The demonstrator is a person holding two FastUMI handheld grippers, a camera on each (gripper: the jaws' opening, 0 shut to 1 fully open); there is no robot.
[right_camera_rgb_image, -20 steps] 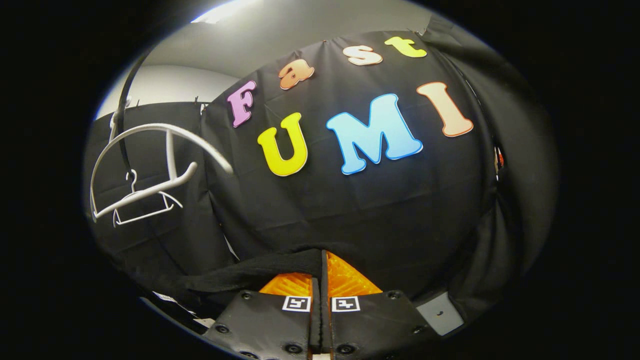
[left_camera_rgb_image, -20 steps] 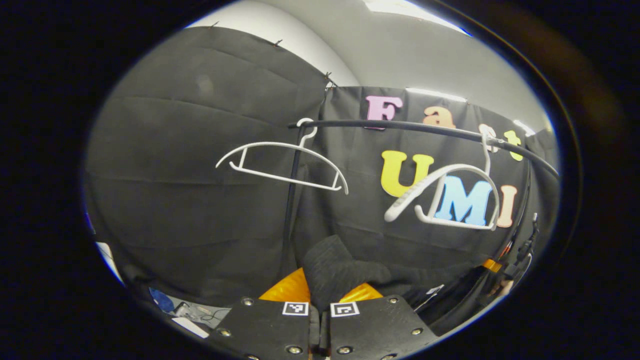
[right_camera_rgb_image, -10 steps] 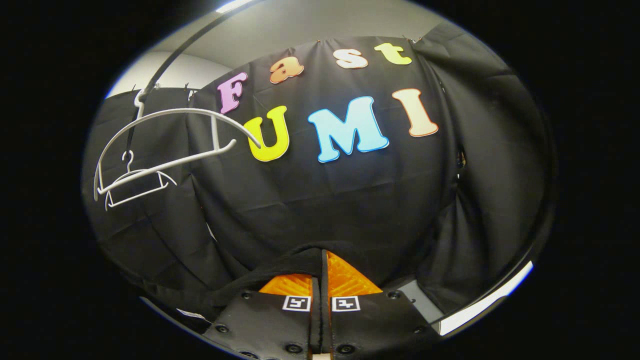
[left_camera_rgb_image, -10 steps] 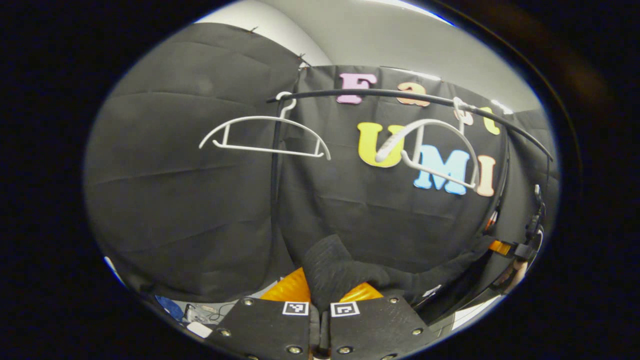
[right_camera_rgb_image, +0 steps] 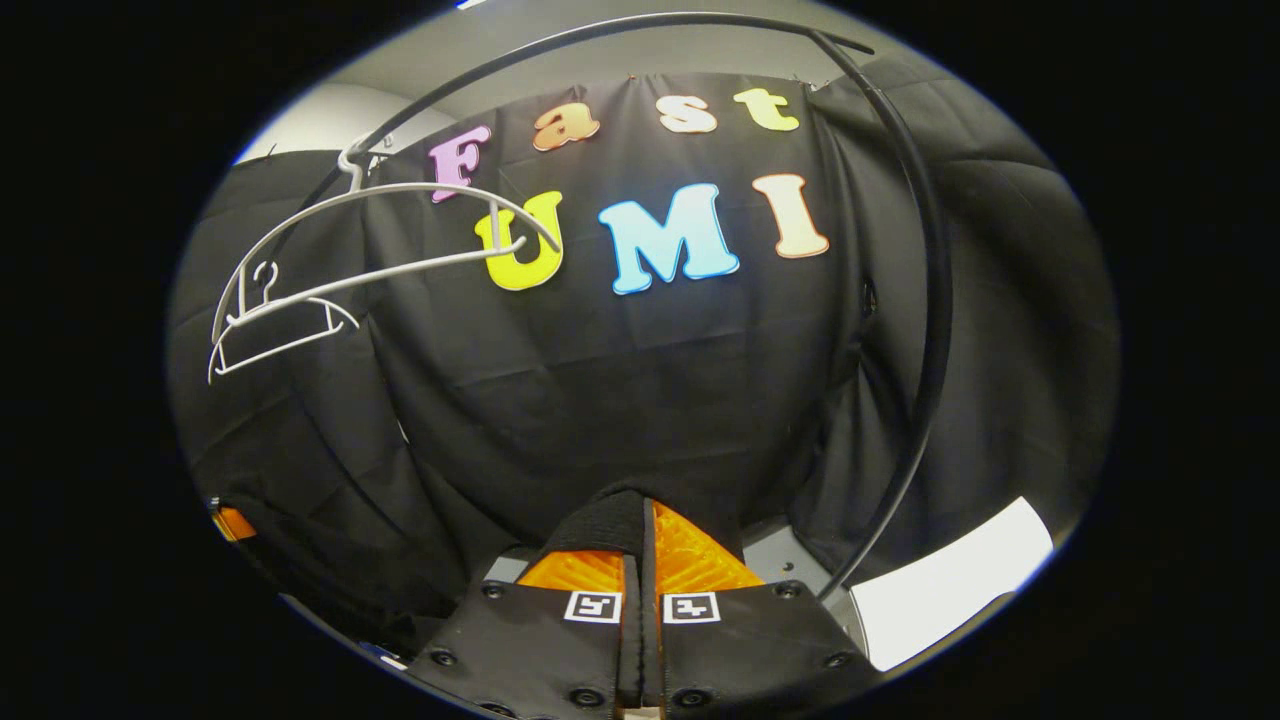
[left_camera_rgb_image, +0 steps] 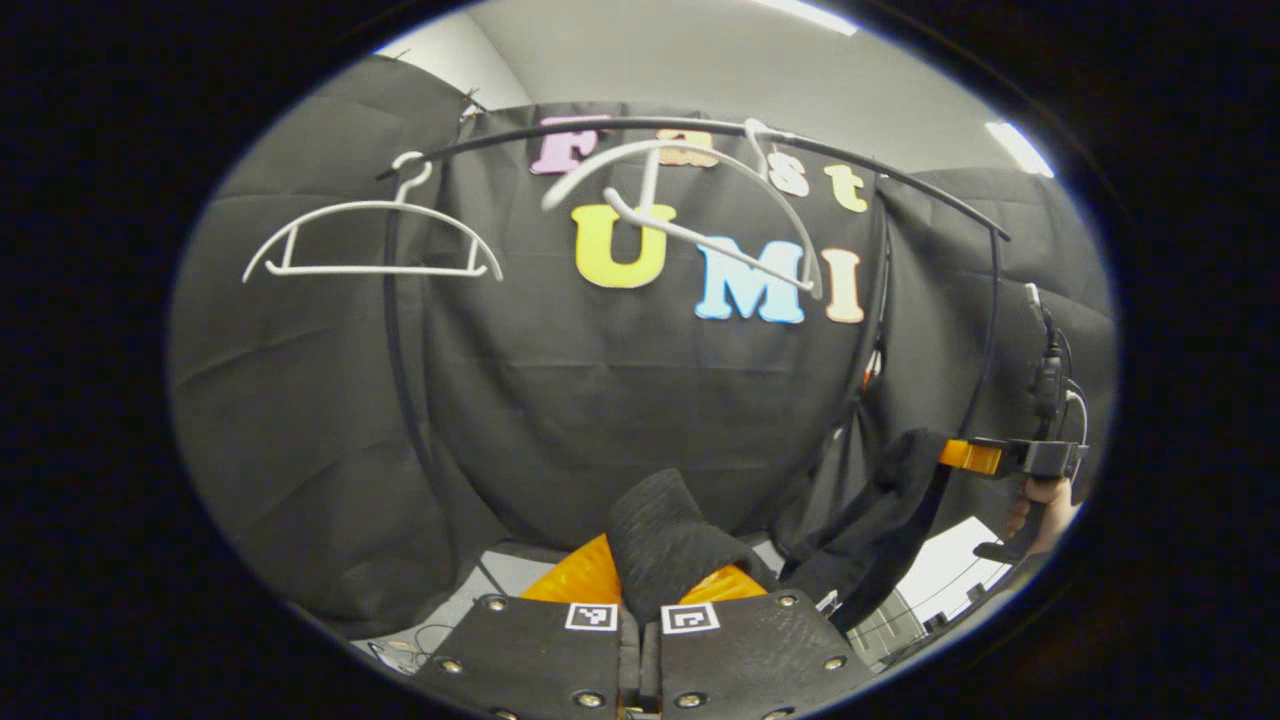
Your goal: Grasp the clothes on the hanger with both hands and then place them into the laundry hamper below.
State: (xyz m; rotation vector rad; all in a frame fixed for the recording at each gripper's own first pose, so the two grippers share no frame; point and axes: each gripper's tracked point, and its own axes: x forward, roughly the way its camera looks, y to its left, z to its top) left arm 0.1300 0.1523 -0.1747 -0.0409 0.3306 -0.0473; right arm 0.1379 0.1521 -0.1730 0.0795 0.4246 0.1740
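A dark garment [left_camera_rgb_image: 665, 535] is pinched between the fingers of my left gripper [left_camera_rgb_image: 652, 572], which is shut on it. The same cloth sags to the right [left_camera_rgb_image: 880, 520] toward the other gripper [left_camera_rgb_image: 1005, 457], held by a hand at the far right of the left gripper view. In the right gripper view, my right gripper [right_camera_rgb_image: 640, 545] is shut on a fold of the dark garment [right_camera_rgb_image: 605, 520]. Two bare white hangers [left_camera_rgb_image: 375, 240] [left_camera_rgb_image: 700, 215] hang on the black rail [left_camera_rgb_image: 700, 128] above. The hamper is hidden.
The black rail's upright [right_camera_rgb_image: 925, 330] curves down at the right of the right gripper view. A white floor patch [right_camera_rgb_image: 950, 585] lies low right. Both hangers [right_camera_rgb_image: 390, 260] hang upper left in that view. Black cloth walls stand close behind.
Both grippers have dropped with the garment, so the rail and hangers now sit higher in the views. The nearer hanger swings. The left view has turned right, showing the other gripper.
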